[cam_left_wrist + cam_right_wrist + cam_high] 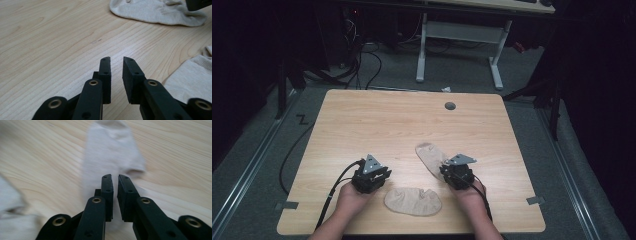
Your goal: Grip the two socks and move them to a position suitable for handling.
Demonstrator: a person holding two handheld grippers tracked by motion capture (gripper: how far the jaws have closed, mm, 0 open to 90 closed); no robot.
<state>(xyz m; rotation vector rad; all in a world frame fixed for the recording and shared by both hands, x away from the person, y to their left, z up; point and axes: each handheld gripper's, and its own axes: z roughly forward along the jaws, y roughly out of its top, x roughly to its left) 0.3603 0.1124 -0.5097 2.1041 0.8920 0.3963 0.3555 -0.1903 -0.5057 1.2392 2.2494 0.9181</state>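
Left claw (116,60) slightly open over bare table (50,50) — right claw (115,177) nearly closed above a sock (112,147), gripping nothing.

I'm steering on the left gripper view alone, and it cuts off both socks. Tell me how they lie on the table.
Observer: The near sock lies flat by the table's front edge, between the two hands.
Operator: Now the far one.
Observer: The far sock lies slanted, its near end under the right gripper.
Operator: Report those jaws.
Observer: They stand a narrow gap apart over the sock; whether they pinch fabric I cannot tell.
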